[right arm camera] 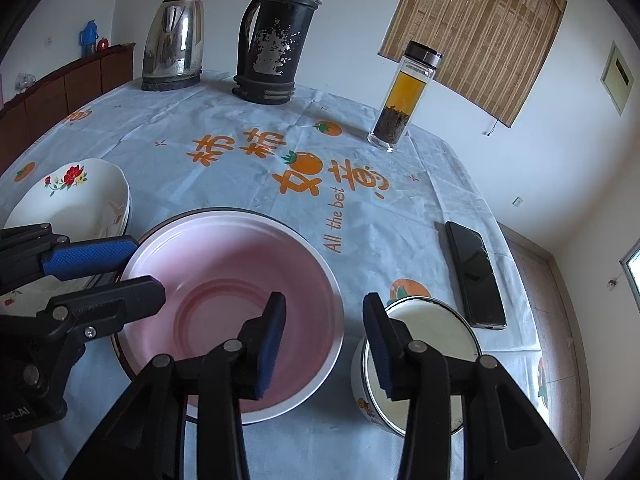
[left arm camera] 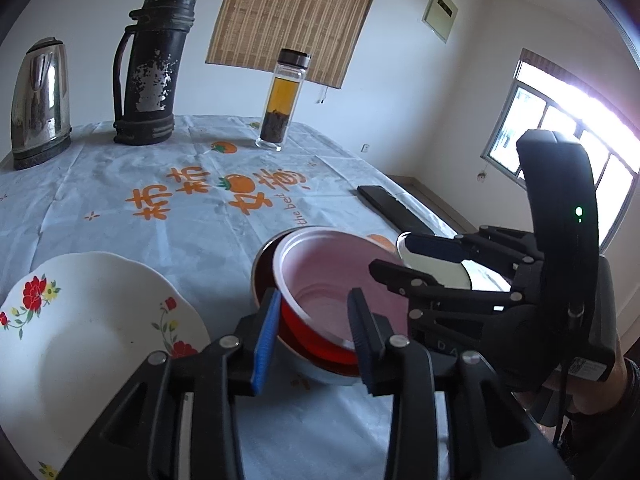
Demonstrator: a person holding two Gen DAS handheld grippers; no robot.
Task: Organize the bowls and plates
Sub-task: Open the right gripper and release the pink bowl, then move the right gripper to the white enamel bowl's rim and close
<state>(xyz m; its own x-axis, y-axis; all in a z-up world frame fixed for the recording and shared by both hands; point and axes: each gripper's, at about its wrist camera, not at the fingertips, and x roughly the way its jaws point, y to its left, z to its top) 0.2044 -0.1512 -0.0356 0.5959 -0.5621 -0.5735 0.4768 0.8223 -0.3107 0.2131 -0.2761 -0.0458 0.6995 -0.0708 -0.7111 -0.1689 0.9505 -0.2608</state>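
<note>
A red bowl with a pink inside (left arm camera: pixel 320 280) (right arm camera: pixel 228 292) sits nested in a darker bowl on the tablecloth. My left gripper (left arm camera: pixel 316 336) is open, its jaws astride the bowl's near rim; it also shows in the right wrist view (right arm camera: pixel 108 276) at the bowl's left edge. My right gripper (right arm camera: pixel 324 344) is open and empty, above the gap between the red bowl and a white enamel bowl (right arm camera: pixel 424 336) (left arm camera: pixel 436 264). It shows in the left wrist view (left arm camera: pixel 404 260) over the bowl's far rim. Stacked white floral plates (left arm camera: pixel 88 336) (right arm camera: pixel 72 196) lie to the left.
At the back of the table stand a steel kettle (left arm camera: pixel 38 104) (right arm camera: pixel 174 44), a black thermos (left arm camera: pixel 154 68) (right arm camera: pixel 276 36) and a glass tea bottle (left arm camera: pixel 282 100) (right arm camera: pixel 404 96). A black phone (right arm camera: pixel 476 276) (left arm camera: pixel 394 206) lies near the right table edge.
</note>
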